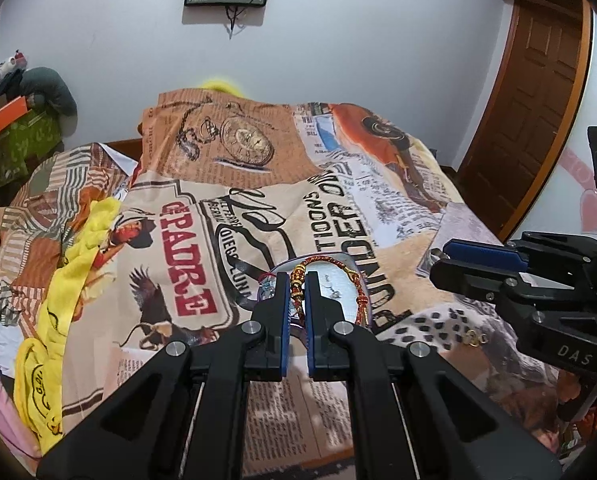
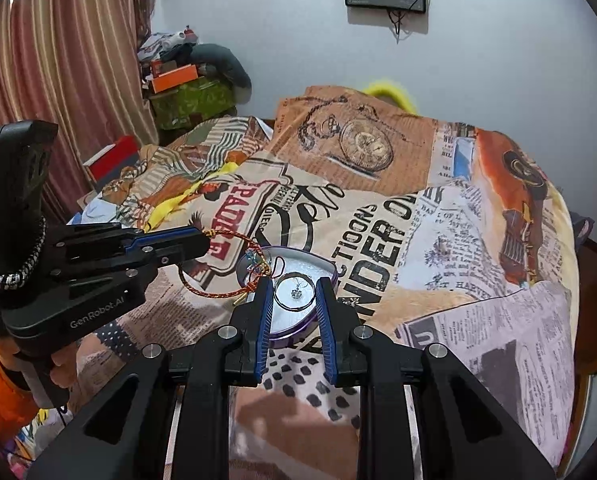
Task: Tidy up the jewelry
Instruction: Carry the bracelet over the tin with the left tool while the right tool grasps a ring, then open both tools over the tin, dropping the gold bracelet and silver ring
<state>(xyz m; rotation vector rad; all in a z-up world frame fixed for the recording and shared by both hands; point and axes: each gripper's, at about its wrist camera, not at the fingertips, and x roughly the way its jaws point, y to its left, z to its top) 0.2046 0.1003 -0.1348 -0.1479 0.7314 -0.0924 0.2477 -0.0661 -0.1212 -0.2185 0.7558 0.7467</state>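
Observation:
My left gripper (image 1: 297, 280) is shut on a red-and-gold braided cord bracelet (image 1: 298, 292) and holds it just above a purple-rimmed silver tin (image 1: 338, 280) on the bed. From the right wrist view the left gripper (image 2: 202, 240) holds the bracelet loop (image 2: 218, 280) at the tin's (image 2: 298, 332) left rim. A thin ring with a small pendant (image 2: 296, 292) lies in the tin. My right gripper (image 2: 292, 292) is open and empty over the tin; it also shows in the left wrist view (image 1: 442, 262).
The bed is covered by a newspaper-print sheet (image 1: 226, 184). A small gold piece (image 1: 476, 337) lies on it right of the tin. Yellow cloth (image 1: 70, 272) lies at left. Boxes and clutter (image 2: 178, 80) stand by the curtain; a wooden door (image 1: 538, 120) is at right.

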